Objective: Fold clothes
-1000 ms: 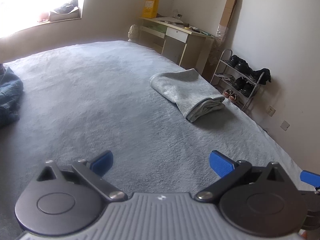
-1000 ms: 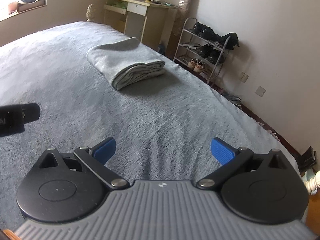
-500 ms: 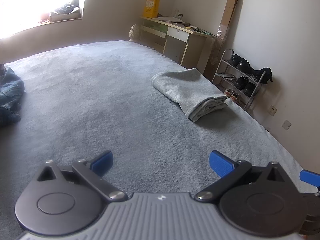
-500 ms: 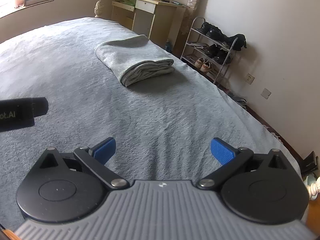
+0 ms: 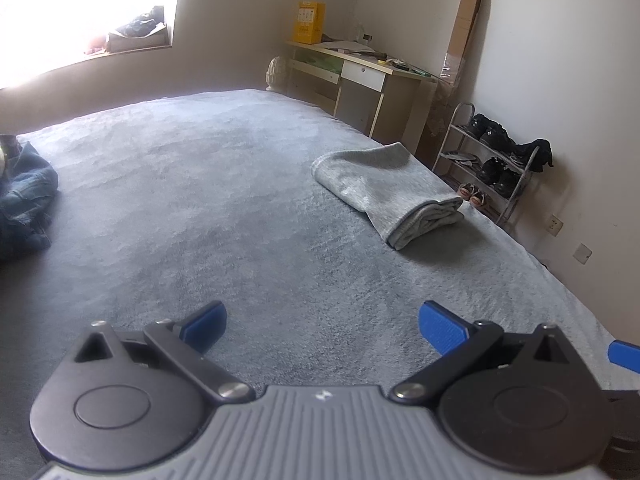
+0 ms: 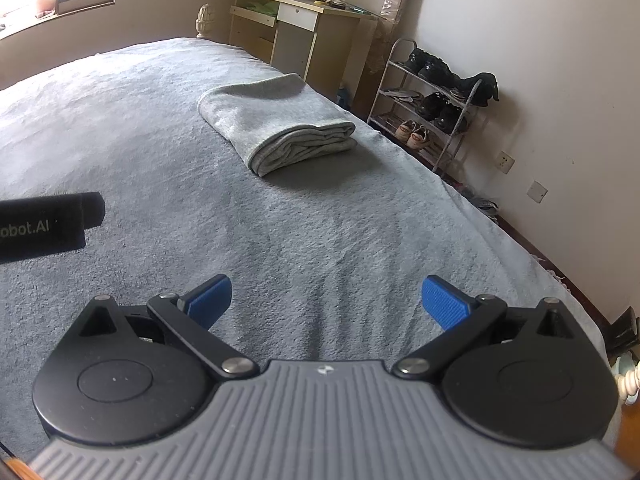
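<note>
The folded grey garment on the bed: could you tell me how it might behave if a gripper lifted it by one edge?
The folded grey garment looks soft, so it would probably sag. Its stacked layers show loose at the near end, so the fold would likely open.

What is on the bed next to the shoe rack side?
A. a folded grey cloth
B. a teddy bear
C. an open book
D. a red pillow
A: a folded grey cloth lies on the bed, near the edge by the shoe rack; both grippers are open and empty.
</note>
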Available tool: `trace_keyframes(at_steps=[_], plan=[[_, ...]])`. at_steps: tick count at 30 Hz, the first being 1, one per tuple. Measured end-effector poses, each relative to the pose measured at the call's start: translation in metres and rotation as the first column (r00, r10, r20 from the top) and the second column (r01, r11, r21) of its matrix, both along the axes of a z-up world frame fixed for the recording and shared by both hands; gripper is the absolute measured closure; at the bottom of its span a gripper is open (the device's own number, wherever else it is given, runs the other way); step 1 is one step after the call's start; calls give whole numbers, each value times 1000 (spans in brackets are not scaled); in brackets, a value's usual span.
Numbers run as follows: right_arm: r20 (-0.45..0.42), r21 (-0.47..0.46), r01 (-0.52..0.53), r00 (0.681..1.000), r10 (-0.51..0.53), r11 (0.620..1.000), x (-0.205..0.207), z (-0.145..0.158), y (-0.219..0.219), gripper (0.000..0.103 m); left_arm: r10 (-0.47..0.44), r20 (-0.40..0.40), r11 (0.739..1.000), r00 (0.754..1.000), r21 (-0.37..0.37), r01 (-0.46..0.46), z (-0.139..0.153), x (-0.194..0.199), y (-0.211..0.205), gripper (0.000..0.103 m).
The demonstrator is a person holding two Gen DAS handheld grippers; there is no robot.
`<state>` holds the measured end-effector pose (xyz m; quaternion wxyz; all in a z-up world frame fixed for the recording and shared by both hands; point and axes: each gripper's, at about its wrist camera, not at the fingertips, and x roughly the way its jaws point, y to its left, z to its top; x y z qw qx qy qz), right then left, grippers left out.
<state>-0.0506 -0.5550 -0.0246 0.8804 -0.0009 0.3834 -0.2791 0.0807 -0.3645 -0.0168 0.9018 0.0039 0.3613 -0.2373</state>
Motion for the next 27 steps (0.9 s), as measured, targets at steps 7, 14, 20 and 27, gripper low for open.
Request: trace_keyframes(at_steps=[7, 14, 20, 27], plan=[[-1, -3, -6, 1000, 6, 1000, 1, 0, 1, 1, 11, -3, 1000, 1000, 0, -11, -1, 1, 1, 0], [-2, -4, -2, 1000, 2, 1000, 1, 0, 3, 1, 13, -10, 1000, 1000, -7, -13, -1, 2, 2, 0], [-2, -6, 0, 1000, 0, 1000, 2, -2, 3, 1, 17, -4, 1000, 1000, -9, -17, -2, 2, 3, 0], [-6, 1, 4, 1000, -4, 1000, 4, -3, 2, 1, 24, -6, 1000, 1000, -13, -24, -1, 5, 5, 0]])
